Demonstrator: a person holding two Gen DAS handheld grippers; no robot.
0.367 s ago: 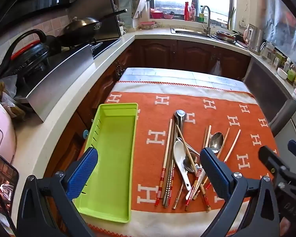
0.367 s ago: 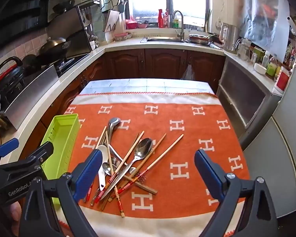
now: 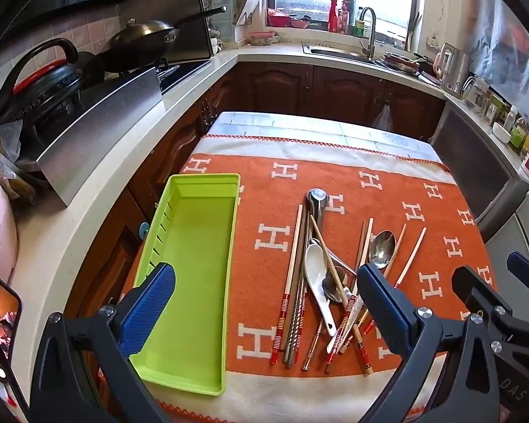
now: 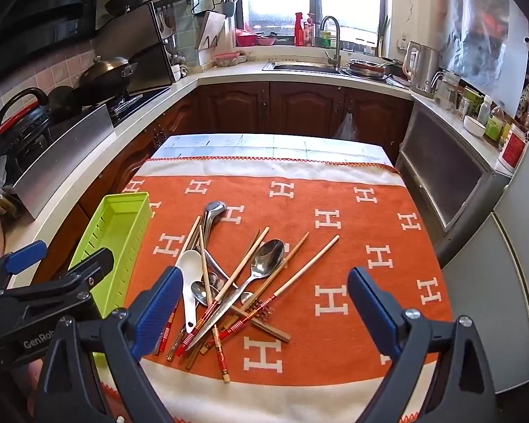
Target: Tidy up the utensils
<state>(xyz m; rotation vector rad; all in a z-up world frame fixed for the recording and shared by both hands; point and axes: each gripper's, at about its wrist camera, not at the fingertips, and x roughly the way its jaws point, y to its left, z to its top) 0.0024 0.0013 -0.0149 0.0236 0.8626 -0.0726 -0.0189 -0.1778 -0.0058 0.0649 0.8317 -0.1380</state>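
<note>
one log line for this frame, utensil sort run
phase: pre-grasp | left gripper: open, empty | right gripper: open, empty | green tray: empty | utensil pile: on orange cloth

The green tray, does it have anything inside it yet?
Empty. The green tray shows only its bare floor in both views; the spoons and chopsticks all lie in a pile on the orange cloth beside it.

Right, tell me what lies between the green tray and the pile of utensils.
Nothing: in the left wrist view only a bare strip of orange cloth separates the tray from the pile.
</note>
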